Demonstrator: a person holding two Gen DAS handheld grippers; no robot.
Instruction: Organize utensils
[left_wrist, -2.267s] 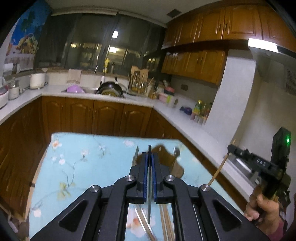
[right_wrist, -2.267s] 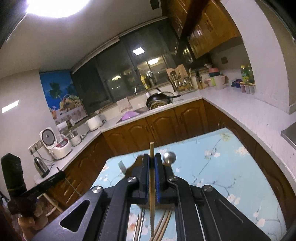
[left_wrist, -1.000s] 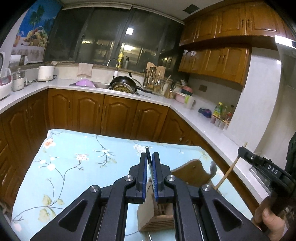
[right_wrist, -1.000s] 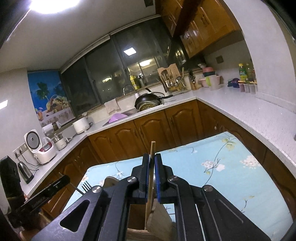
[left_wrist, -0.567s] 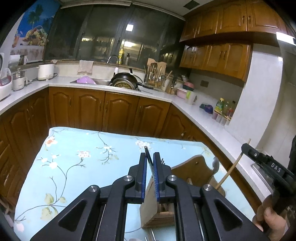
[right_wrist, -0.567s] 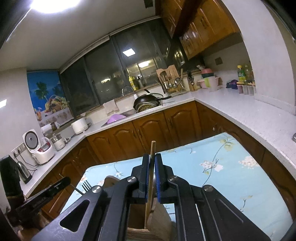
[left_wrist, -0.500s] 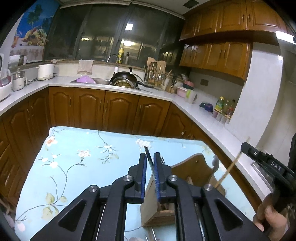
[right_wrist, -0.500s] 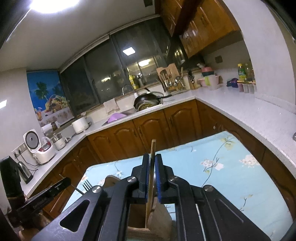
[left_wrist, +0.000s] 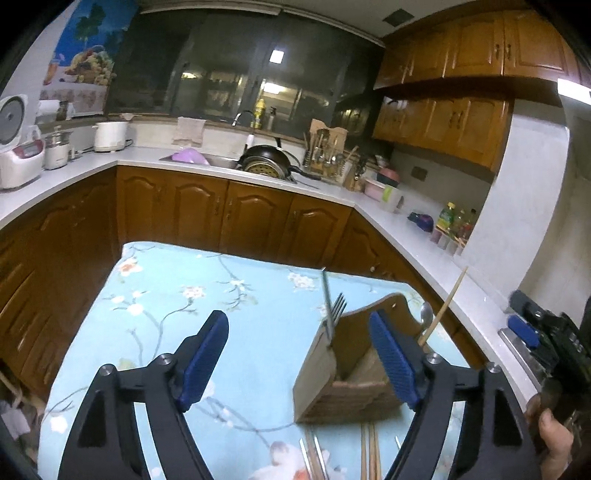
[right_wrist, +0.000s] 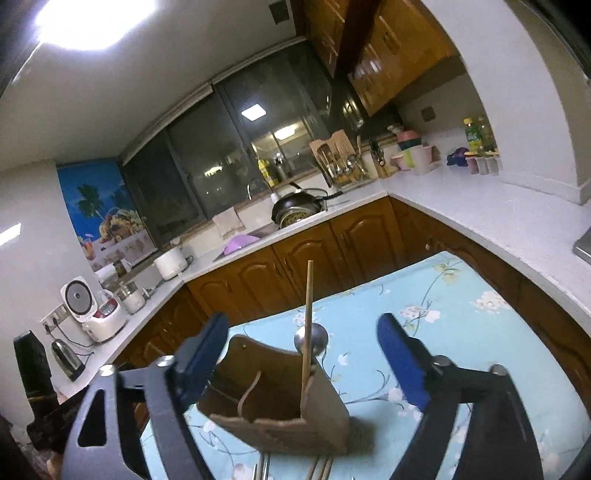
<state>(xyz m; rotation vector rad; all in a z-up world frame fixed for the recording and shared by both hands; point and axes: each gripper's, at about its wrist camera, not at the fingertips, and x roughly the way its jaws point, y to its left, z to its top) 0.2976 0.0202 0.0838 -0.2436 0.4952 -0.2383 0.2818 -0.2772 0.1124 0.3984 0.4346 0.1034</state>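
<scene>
- Both tongs are opening right now, and I am seeing nothing between the blue pads of either: the left gripper (left_wrist: 299, 354) is spreading wide across the lower half of its view, and the right gripper (right_wrist: 303, 363) is doing the same in its own.
- I am letting go because both pieces are standing in the wooden holder (left_wrist: 351, 365), which is sitting on the flowered cloth (left_wrist: 177, 295) at lower centre-right of the left view.
- A fork (left_wrist: 330, 314) is resting tines-up at the holder's left corner, its handle down inside; leaning on the wall is what is keeping it upright.
- A chopstick (right_wrist: 306, 332) is standing nearly upright in the right-hand slot, at centre of the right view, just beside a spoon (right_wrist: 311, 339) whose bowl is showing above the rim.
- More chopsticks (left_wrist: 369, 458) and metal utensils are lying loose on the cloth at the bottom edge, so I am judging the sorting only partly done.
- I am pointing both tools forward and somewhat downward at the holder, left one from its left side, right one from the right.
- A hand (left_wrist: 550, 439) is gripping the right tool's handle at the lower right corner of the left view.
</scene>
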